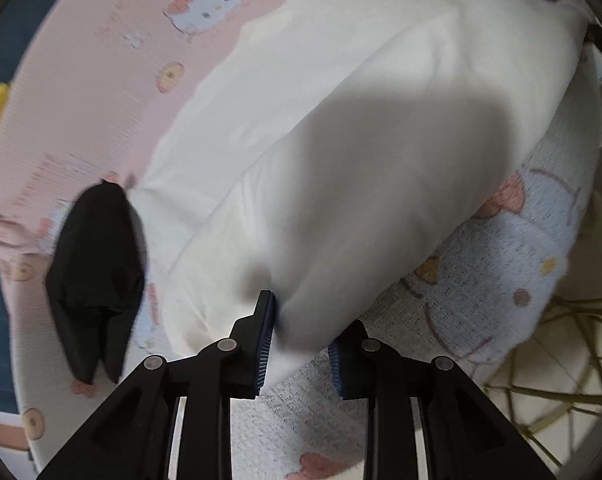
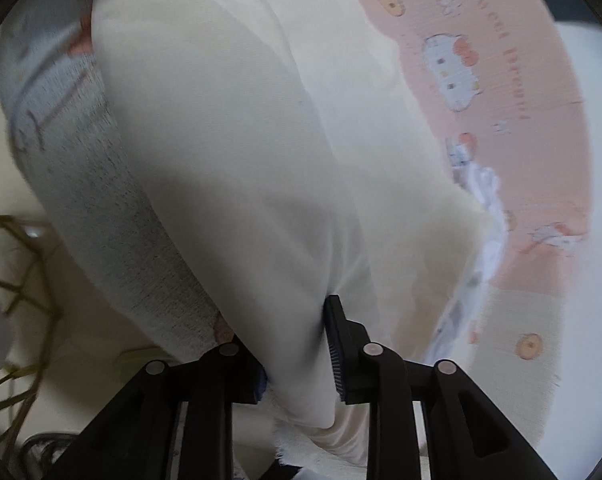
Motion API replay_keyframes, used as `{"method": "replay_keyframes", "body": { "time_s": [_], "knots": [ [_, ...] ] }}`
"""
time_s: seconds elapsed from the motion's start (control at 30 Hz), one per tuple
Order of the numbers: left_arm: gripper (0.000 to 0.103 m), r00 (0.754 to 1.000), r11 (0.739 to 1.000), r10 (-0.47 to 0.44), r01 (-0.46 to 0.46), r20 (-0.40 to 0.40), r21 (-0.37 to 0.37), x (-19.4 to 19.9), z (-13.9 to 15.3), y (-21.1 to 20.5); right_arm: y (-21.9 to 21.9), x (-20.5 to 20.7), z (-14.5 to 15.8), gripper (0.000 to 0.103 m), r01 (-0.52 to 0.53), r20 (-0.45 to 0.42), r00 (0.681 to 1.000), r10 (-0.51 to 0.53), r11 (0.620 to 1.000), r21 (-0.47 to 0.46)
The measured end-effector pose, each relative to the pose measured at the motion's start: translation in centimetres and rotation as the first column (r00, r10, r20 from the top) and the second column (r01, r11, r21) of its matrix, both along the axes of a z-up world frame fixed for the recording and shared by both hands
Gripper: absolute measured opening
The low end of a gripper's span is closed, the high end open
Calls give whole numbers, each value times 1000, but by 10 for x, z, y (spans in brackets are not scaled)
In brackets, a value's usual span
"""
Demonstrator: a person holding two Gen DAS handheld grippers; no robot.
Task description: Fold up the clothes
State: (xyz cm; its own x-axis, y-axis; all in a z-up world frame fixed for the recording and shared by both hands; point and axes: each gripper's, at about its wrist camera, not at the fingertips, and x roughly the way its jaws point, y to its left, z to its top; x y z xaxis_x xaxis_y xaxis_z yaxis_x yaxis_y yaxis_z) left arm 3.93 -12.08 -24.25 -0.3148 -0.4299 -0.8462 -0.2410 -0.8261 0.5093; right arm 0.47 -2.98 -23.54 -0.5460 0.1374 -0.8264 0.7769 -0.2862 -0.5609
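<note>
White garment (image 1: 341,128) is lying spread across a pink cartoon-print blanket (image 1: 101,92), one fold crease running through its middle. Near edge is hanging off toward both cameras.

Left claw (image 1: 301,344): cloth edge is sitting between the two fingers. One pad is lying against the fabric; a gap is showing on the other side, blanket visible through it. Jaws narrow, not pinching as far as I can judge.

Right claw (image 2: 297,348): the same garment's edge is draping down through the jaws, frayed hem hanging below them. One pad is touching the cloth, the other is half hidden behind it. Jaws standing somewhat apart; grip looks loose or let go, though I cannot be certain at the hidden side.

A black object (image 1: 97,268), soft-looking, is lying on the blanket just beside the garment's left corner; what it is I cannot tell. A wire-frame thing (image 1: 561,352) is showing below the blanket's edge.

Step in hand, by my reading: the two claws are setting down the near edge after a fold, releasing it.

Next move calls for: clearing both claws of the cloth without dragging the hem, then taking hold at fresh corners for a further fold, keeping edges aligned and steering clear of the black object.
</note>
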Motion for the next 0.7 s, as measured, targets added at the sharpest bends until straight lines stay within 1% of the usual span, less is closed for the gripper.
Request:
{"method": "replay_keyframes", "body": {
  "time_s": [0.07, 0.13, 0.27, 0.37, 0.47, 0.53, 0.7],
  "knots": [
    [24, 999, 1000, -7, 7, 39, 9, -4, 5, -1, 4, -9, 9, 29, 8, 85, 996, -5, 999, -38],
    [24, 999, 1000, -7, 7, 41, 8, -6, 11, -1, 7, -16, 17, 29, 17, 122, 992, -9, 998, -62],
    [24, 999, 999, 15, -16, 35, 33, -11, 23, -6, 8, -27, 35, 29, 21, 131, 991, -10, 996, -86],
    [24, 998, 996, 43, -46, 47, 81, -15, 27, -14, 7, -31, 43, 29, -3, 116, 993, 13, 997, -83],
    [25, 995, 988, 81, -89, 64, 130, -22, 30, -23, 5, -37, 50, 29, 10, 113, 994, 1, 995, -100],
    [25, 991, 980, 109, -120, 73, 158, -25, 33, -27, 6, -42, 54, 29, 36, 108, 994, -22, 992, -124],
    [25, 983, 964, 161, -176, 89, 201, -31, 39, -35, 9, -52, 63, 29, 110, 110, 990, -91, 977, -183]
  ]
}}
